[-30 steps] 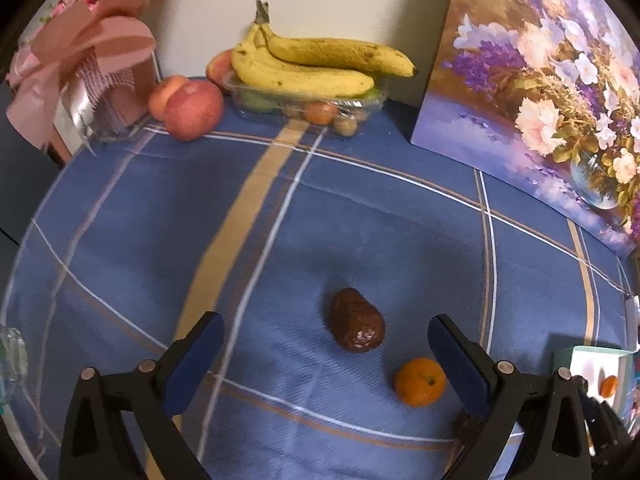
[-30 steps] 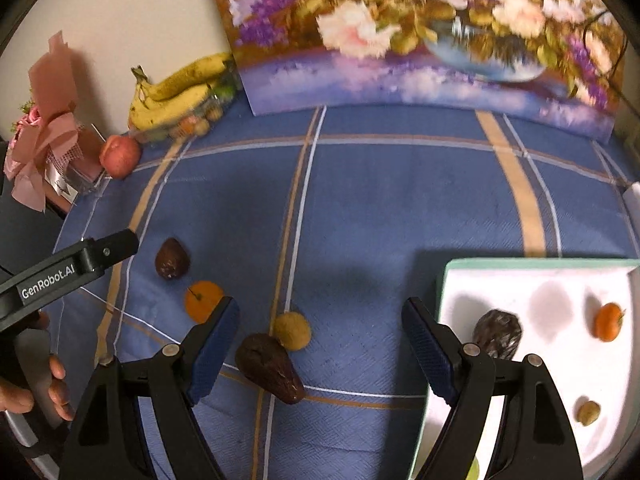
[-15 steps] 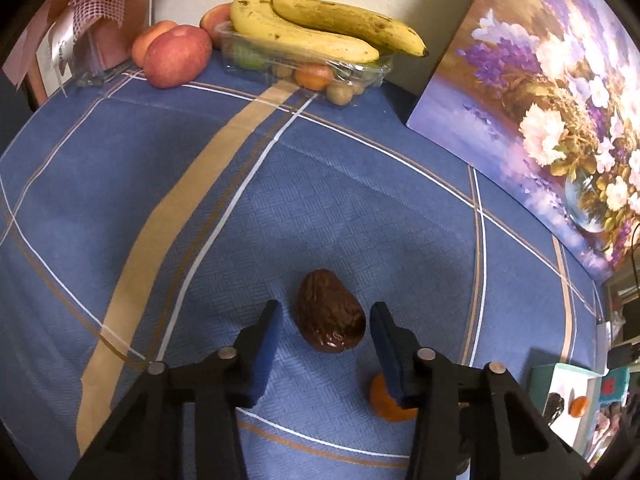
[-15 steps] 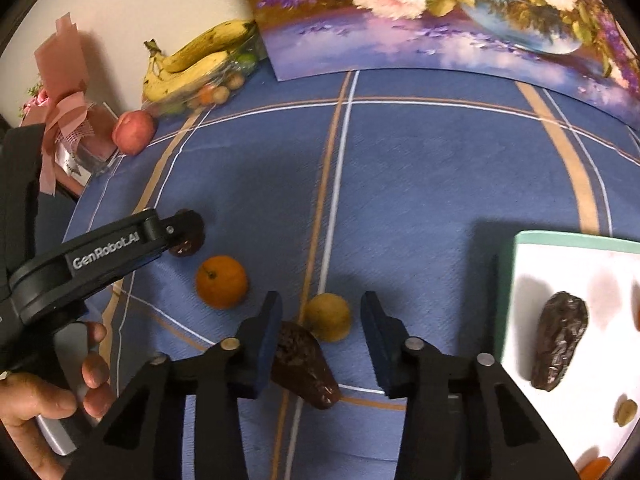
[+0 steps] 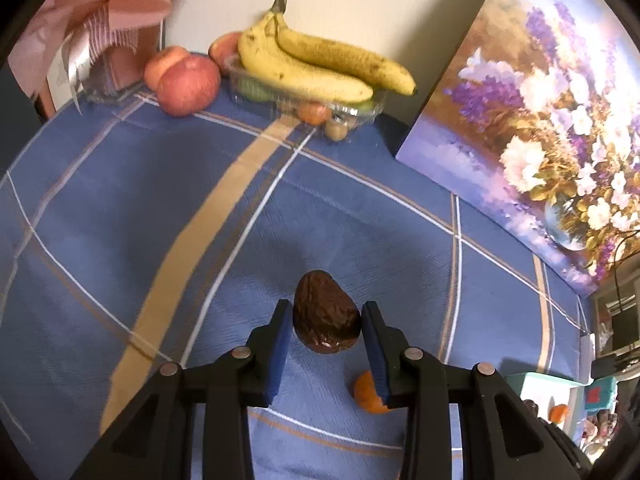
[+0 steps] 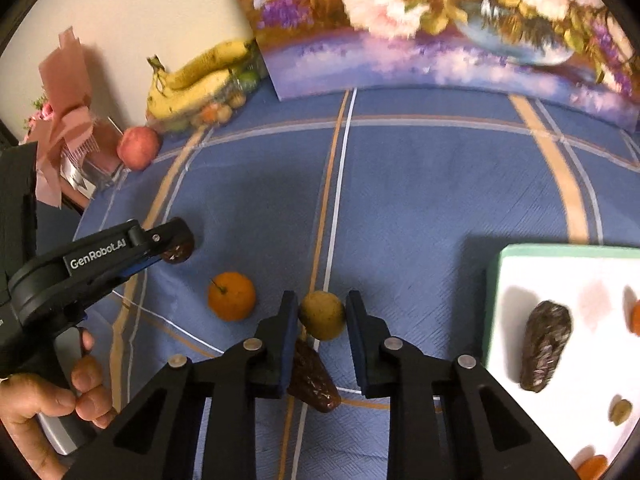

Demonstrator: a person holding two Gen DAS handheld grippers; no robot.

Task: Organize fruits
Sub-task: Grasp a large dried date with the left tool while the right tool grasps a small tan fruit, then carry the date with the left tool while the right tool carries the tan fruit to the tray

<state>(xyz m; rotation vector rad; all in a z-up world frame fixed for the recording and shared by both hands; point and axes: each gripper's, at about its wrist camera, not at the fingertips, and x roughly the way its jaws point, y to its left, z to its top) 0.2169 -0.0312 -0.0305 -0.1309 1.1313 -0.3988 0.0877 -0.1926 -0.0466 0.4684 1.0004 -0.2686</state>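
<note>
A dark brown wrinkled fruit (image 5: 326, 320) sits between the blue pads of my left gripper (image 5: 326, 307). The jaws are closing and both pads touch its sides; the right wrist view shows that gripper (image 6: 176, 242) low over the cloth. My right gripper (image 6: 322, 300) is shut on a small yellow round fruit (image 6: 323, 316). An orange (image 6: 231, 296) lies between the two grippers. A long dark fruit (image 6: 314, 380) lies partly under the right gripper's left finger. The white tray (image 6: 560, 276) at right holds a dark fruit (image 6: 546, 346) and smaller pieces.
Bananas (image 5: 320, 68) lie on a clear box of small fruits against the far wall, with apples (image 5: 186, 84) and a pink-wrapped gift (image 5: 108, 20) to their left. A flower painting (image 5: 540, 120) leans at the back right. A person's hand (image 6: 40, 408) holds the left gripper.
Both grippers went from wide open to closed: the left onto the dark brown fruit, the right onto the yellow fruit. The left one also came closer to its fruit.
</note>
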